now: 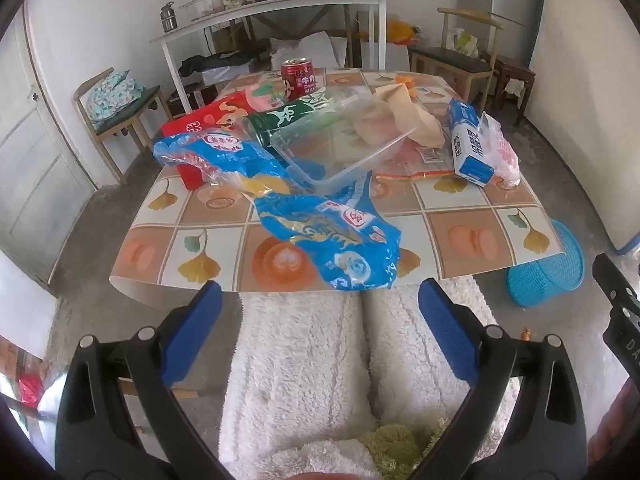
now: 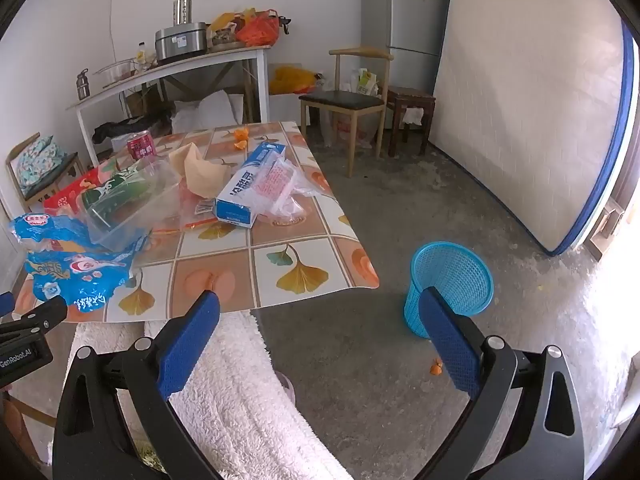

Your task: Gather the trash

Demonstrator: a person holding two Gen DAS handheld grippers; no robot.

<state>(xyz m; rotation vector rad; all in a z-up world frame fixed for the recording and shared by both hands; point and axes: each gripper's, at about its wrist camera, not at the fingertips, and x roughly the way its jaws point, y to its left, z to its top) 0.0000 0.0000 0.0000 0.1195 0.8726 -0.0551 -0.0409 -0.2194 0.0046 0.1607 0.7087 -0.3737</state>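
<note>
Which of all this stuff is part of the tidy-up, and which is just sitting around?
Part of the job:
crumpled blue plastic wrapper
clear plastic tray
red drink can
blue-and-white carton
blue mesh wastebasket

Just lying about:
silver metal pot
grey fridge
wooden chair

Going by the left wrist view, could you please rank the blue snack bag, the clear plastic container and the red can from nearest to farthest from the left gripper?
From the open left gripper:
1. Blue snack bag, at the table's near edge.
2. Clear plastic container, mid-table, resting on other wrappers.
3. Red can, upright near the far edge.
</note>
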